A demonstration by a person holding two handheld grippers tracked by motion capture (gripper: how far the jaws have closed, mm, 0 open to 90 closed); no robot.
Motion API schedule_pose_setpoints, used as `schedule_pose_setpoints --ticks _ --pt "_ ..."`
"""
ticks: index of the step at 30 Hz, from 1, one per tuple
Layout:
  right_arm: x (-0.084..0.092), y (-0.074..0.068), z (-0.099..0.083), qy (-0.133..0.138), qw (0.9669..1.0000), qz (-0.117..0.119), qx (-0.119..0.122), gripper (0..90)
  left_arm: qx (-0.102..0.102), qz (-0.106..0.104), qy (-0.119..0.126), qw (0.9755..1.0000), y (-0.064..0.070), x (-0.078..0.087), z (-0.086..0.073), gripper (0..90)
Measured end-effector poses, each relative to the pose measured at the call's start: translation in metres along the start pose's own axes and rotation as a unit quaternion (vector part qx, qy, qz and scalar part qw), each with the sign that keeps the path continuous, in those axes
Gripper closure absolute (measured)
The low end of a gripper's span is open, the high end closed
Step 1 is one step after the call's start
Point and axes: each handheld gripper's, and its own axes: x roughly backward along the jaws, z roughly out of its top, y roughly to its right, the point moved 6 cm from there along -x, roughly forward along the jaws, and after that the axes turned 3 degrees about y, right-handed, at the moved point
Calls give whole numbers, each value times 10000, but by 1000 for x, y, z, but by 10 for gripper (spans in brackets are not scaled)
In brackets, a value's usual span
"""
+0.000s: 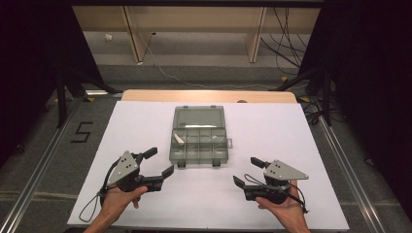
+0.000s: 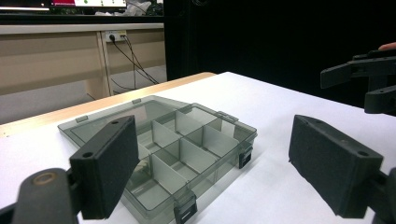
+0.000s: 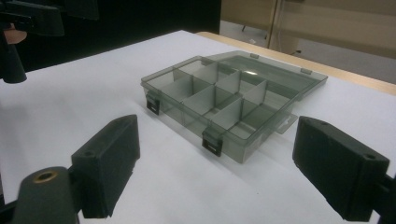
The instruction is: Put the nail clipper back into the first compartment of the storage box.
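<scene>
A smoky translucent compartment box (image 1: 199, 136) lies open in the middle of the white table sheet, its lid (image 1: 198, 117) folded flat toward the far side. A small pale piece (image 1: 179, 139) rests in its left compartment. My left gripper (image 1: 160, 161) is held low at the box's near left, open and empty. My right gripper (image 1: 247, 171) is at the near right, also open and empty. In the left gripper view the box (image 2: 187, 149) sits just beyond the spread jaws, and the right gripper (image 2: 369, 79) shows at the far right. In the right gripper view the box (image 3: 224, 98) lies ahead.
The white sheet (image 1: 291, 145) covers most of the table, and a wooden strip (image 1: 209, 95) shows at the far edge. Metal rails (image 1: 340, 160) run along both sides. Dark stand legs (image 1: 60, 97) and cables (image 1: 286, 43) are on the floor beyond.
</scene>
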Motion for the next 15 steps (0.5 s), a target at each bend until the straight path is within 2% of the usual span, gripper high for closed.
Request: schedule_pose_setpoints --ticks 2,3,4,5,7,9,15 --pt "1 2 1 6 9999 -82 65 158 3 -6 4 10000 0 0 0 156" --pt "2 2 0 -97 9999 -94 63 158 14 -4 -2 10000 0 0 0 156" --pt "2 2 1 -85 9999 -94 28 158 13 -5 -8 10000 0 0 0 156" --pt "-1 2 1 82 10000 -42 -22 158 14 -6 -12 10000 0 -1 0 156" --pt "1 5 1 33 9999 -143 71 158 15 -8 -7 10000 0 -1 0 157" --pt "1 4 1 74 10000 -60 -9 158 3 -15 0 10000 0 -1 0 156" --pt "1 5 1 24 9999 -113 27 158 17 -4 2 10000 0 -1 0 156"
